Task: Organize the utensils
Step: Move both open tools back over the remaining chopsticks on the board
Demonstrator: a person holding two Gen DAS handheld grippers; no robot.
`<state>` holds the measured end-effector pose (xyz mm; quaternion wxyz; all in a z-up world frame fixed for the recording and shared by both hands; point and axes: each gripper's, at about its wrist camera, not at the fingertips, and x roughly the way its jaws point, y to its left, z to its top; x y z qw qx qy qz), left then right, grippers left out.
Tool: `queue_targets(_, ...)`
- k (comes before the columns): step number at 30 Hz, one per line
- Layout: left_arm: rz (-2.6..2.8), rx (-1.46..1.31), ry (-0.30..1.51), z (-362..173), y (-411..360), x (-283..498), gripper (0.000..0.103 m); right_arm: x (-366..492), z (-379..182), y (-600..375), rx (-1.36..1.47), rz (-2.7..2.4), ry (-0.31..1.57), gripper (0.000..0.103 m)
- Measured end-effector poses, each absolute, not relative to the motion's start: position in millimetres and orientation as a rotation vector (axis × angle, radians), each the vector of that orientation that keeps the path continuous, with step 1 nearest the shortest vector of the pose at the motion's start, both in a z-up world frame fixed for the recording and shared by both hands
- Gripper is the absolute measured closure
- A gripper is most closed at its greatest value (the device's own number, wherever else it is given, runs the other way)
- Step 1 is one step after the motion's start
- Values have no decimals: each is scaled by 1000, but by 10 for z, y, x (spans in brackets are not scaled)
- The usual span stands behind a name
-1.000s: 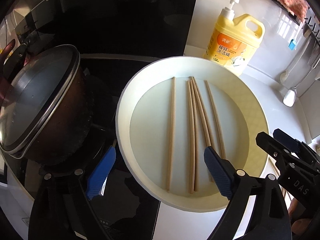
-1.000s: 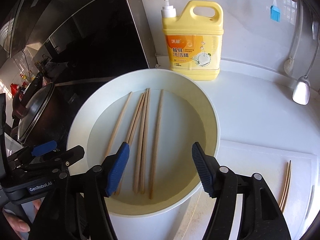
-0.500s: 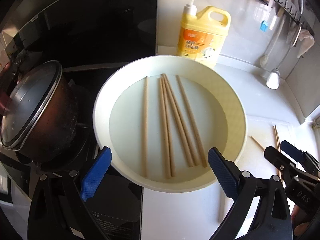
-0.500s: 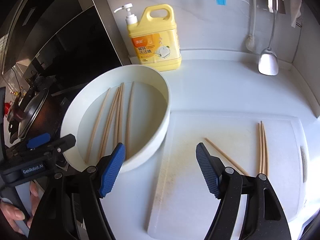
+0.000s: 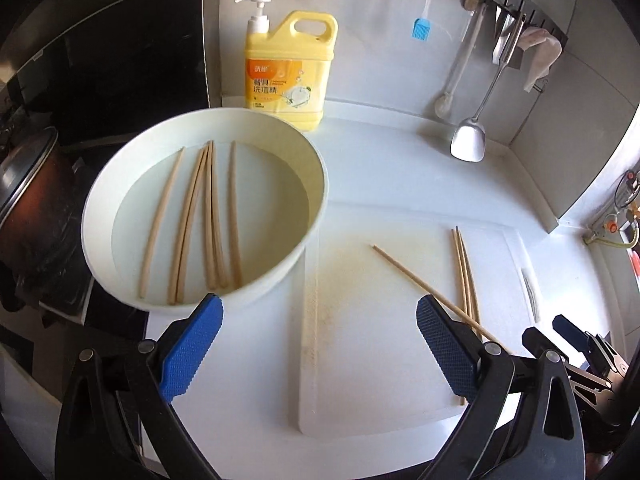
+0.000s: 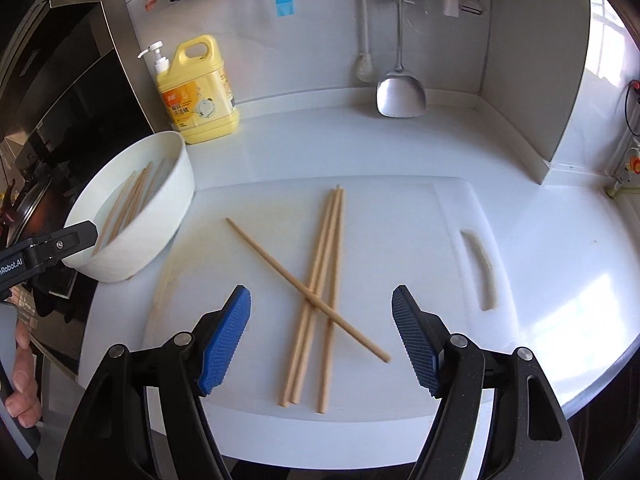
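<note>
Several wooden chopsticks (image 5: 208, 216) lie in a white bowl (image 5: 104, 200) of water at the left; the bowl also shows in the right wrist view (image 6: 160, 216). On the white cutting board (image 6: 400, 240) lie three chopsticks side by side (image 6: 320, 280) with one chopstick (image 6: 272, 256) crossed over them; they show in the left wrist view too (image 5: 464, 268). My right gripper (image 6: 322, 338) is open and empty just above these. My left gripper (image 5: 318, 354) is open and empty over the board's left part.
A yellow detergent bottle (image 5: 290, 72) stands behind the bowl. A metal spatula (image 6: 400, 96) and a blue brush (image 6: 285, 5) hang on the back wall. A lidded pot (image 5: 28, 200) sits on the stove at the left. A wall corner (image 6: 556, 120) bounds the right.
Both grippers have swung right, from over the bowl to over the cutting board. The chopsticks have not moved. Both stay open.
</note>
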<state>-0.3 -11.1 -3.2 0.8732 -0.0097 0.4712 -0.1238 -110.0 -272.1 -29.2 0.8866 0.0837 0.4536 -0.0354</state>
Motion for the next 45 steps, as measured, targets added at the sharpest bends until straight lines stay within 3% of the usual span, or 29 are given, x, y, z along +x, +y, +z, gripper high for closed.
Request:
queue_targets(10,-154,-20,1030,-300,-590,-529,7,-1238,-617,-3264,161,18,958,33)
queue_targets(25,-177,38,980,-901,-997,-487,7,-1100,-845,-3225,186,43,864,33)
queue_targets(45,-170,15,925,-1008,-964,-494,7,-992,-1075,-3052,101,84,815,33)
